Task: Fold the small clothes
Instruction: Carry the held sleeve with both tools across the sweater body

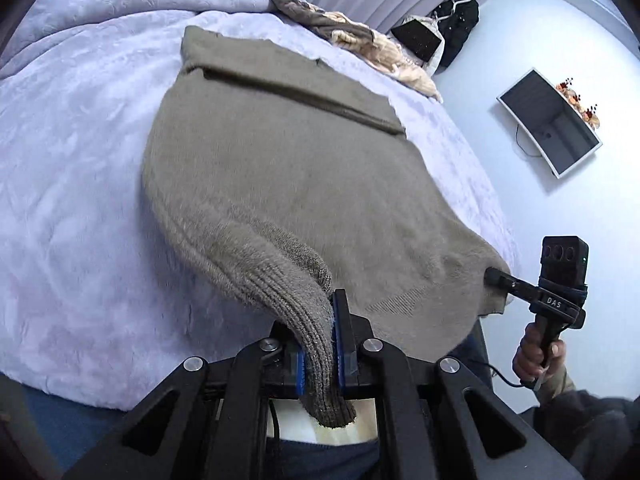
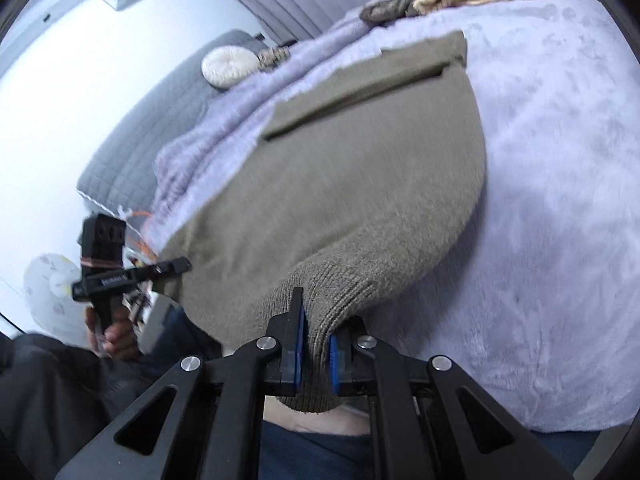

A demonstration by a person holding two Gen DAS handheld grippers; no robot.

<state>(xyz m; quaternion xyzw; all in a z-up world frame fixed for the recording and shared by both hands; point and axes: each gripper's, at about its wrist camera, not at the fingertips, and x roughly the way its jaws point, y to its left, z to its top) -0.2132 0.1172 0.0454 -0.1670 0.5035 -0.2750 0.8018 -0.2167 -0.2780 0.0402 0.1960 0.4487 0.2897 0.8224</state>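
Fuzzy matt taupe knit sweater [image 1: 280, 184], ribbed hem pinched between blue rubbery pads [image 1: 341, 344] of left gripper [image 1: 320, 322]. Matt black plastic arms, shiny metal rivets. Plush lilac blanket [image 1: 80, 160] beyond.

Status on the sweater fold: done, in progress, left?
Done: sweater lies spread on the blanket, one band already folded across its far end.
In hand: left gripper and right gripper each clamp a ribbed hem corner.
Left: carrying the hem over; other clothes wait unfolded.

Both wrist cameras look closely down along their tongs, sharing the sweater [image 1: 280, 184] on the bed [image 1: 72, 184].
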